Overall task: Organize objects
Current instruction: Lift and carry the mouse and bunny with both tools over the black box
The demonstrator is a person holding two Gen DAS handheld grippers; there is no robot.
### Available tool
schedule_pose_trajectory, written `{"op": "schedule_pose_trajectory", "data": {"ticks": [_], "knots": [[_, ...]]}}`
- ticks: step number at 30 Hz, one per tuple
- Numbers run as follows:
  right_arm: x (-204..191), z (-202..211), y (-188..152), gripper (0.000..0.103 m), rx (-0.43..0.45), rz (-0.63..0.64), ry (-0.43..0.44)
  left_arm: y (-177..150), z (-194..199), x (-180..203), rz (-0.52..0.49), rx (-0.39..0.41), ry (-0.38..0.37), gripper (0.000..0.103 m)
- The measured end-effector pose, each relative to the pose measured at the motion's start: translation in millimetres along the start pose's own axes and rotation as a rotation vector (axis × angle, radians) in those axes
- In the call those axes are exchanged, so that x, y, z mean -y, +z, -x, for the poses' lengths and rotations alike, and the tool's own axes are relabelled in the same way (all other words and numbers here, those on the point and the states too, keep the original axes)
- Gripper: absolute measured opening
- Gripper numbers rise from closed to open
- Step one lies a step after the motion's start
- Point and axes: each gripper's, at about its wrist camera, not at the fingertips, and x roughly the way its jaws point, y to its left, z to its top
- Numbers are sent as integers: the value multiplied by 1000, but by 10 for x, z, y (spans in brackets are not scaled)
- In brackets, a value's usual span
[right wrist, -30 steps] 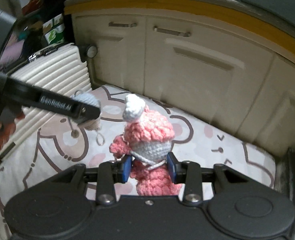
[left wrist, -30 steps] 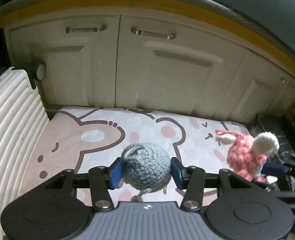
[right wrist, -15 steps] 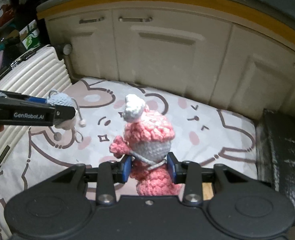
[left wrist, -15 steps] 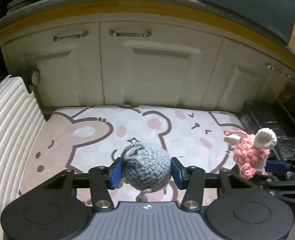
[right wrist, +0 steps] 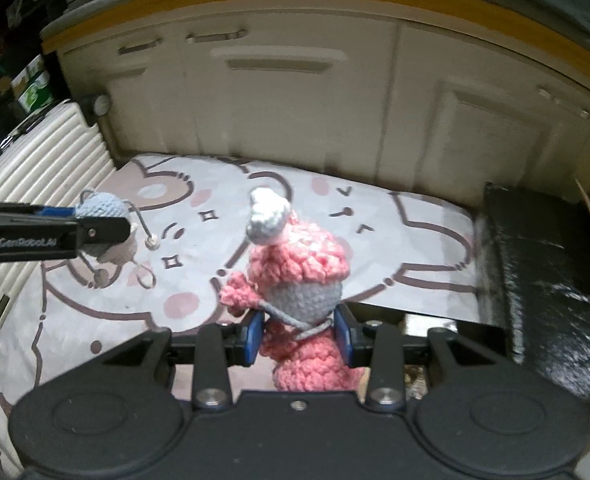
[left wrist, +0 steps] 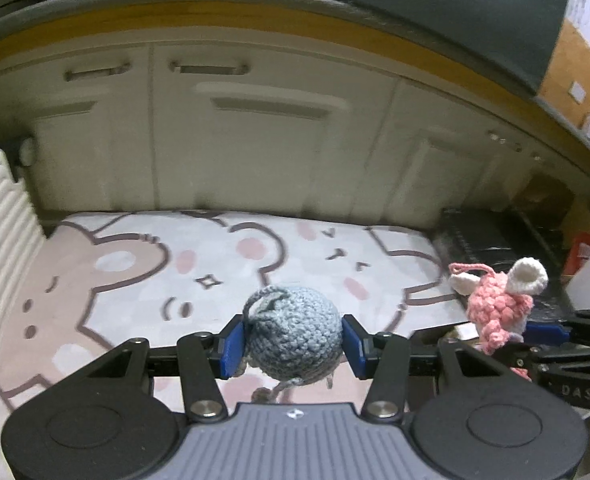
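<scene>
The left gripper (left wrist: 293,342) holds a blue-gray yarn ball toy (left wrist: 293,332). Its two blue pads (left wrist: 231,340) press on both sides of the toy, so the tongs are closed tight on it. A yarn loop sits on top of the toy & a small string w/ a bead hangs under it. The toy is up in the air, above the bear mat (left wrist: 135,280).

The right gripper (right wrist: 299,334) holds a pink yarn doll (right wrist: 299,276). The doll has a white pom on top & a gray band round its middle. The blue pads (right wrist: 253,338) squeeze it low down, near the gray band. So these tongs are closed on the doll too. The doll stands upright btwn the pads, also in the air, over the mat's right end.

In the right wrist view the left gripper pokes in from the left w/ the blue toy at its tip. In the left wrist view the pink doll shows at the right side. The two toys are apart, not touching.

Behind the mat stand cream cupboard doors (left wrist: 235,140) w/ metal handles. A white ribbed case (right wrist: 43,152) is at the left. A black box (right wrist: 543,272) is at the right of the mat.
</scene>
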Motion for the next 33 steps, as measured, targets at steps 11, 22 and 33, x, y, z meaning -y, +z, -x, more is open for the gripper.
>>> {"op": "schedule_pose_trajectory", "data": {"ticks": [11,22,33], "knots": [[597,194,-163,38,13,-101,-98,-30,-153,609,-44,2,-174,51],[1056,145,-415,39,-64,-147,-179,-115,-433,1110,-79,-18,-293,51],[1333,-216,-628,39,-216,-207,-183,-224,-813,1524,-117,-44,-397,51]]}}
